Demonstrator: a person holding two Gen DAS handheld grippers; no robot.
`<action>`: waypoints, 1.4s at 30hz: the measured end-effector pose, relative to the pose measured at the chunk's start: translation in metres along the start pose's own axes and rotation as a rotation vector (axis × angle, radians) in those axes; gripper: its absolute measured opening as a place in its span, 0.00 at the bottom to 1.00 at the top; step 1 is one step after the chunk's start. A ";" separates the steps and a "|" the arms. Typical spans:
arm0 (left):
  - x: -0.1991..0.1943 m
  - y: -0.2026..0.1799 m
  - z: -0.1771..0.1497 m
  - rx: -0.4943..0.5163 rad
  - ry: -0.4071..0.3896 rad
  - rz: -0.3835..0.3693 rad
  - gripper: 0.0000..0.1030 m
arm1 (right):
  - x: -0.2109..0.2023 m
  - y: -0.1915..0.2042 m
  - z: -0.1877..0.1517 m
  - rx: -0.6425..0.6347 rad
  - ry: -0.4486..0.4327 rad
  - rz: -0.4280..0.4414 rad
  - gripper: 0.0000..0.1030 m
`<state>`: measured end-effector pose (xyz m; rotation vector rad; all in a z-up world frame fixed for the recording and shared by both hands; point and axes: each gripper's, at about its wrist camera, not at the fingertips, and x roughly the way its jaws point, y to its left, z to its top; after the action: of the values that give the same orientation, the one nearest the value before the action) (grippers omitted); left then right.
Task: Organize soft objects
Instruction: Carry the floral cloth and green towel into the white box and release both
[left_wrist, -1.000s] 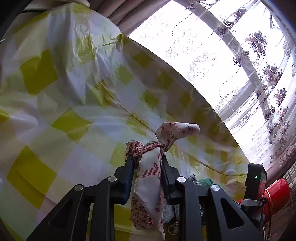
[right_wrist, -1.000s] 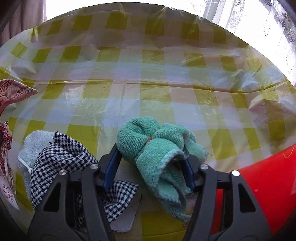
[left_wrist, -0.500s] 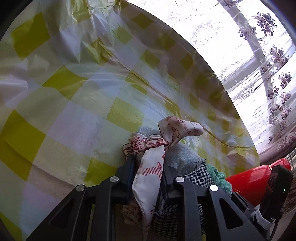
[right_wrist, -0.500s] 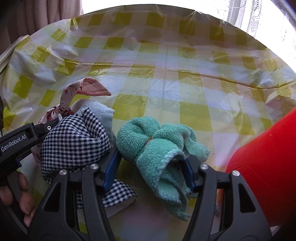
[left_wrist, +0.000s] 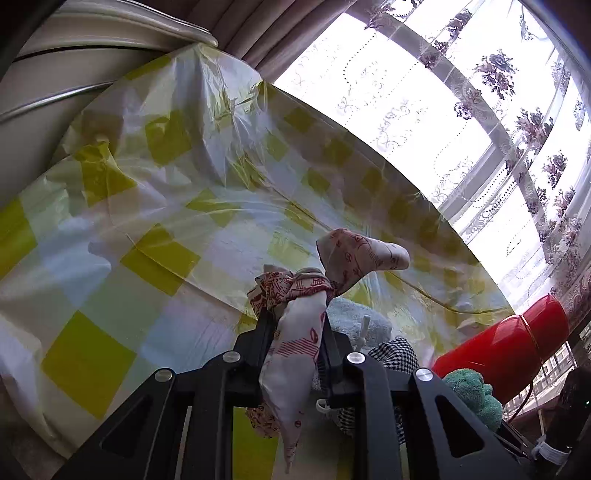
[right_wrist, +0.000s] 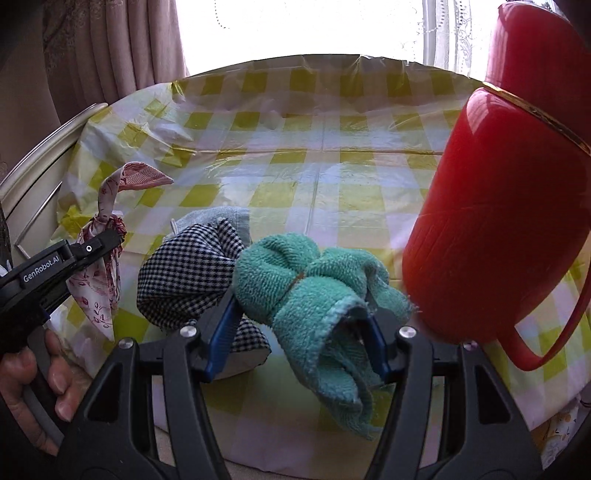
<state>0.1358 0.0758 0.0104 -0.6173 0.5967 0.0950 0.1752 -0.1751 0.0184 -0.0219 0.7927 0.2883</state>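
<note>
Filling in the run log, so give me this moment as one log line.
left claw: shut on printed cloth | right claw: shut on green towel | checked cloth: on table, beside red jug

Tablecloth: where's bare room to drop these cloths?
Free: the checked tablecloth beyond the checkered cloth, toward the window, and left of the red patterned cloth. Crowded: near edge, between that cloth, the green towel and red thermos.

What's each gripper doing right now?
Left gripper: closed on the knotted patterned cloth.
Right gripper: closed on the green towel.
</note>
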 end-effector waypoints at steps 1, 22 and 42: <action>-0.004 -0.001 -0.001 0.005 -0.010 0.004 0.22 | -0.008 -0.002 -0.002 0.002 -0.016 -0.003 0.62; -0.073 -0.086 -0.060 0.239 -0.019 -0.060 0.22 | -0.110 -0.067 -0.065 0.133 -0.066 0.010 0.62; -0.065 -0.211 -0.149 0.477 0.161 -0.280 0.22 | -0.190 -0.240 -0.142 0.418 -0.032 -0.308 0.63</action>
<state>0.0624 -0.1757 0.0579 -0.2399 0.6541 -0.3554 0.0124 -0.4703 0.0309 0.2516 0.7928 -0.1717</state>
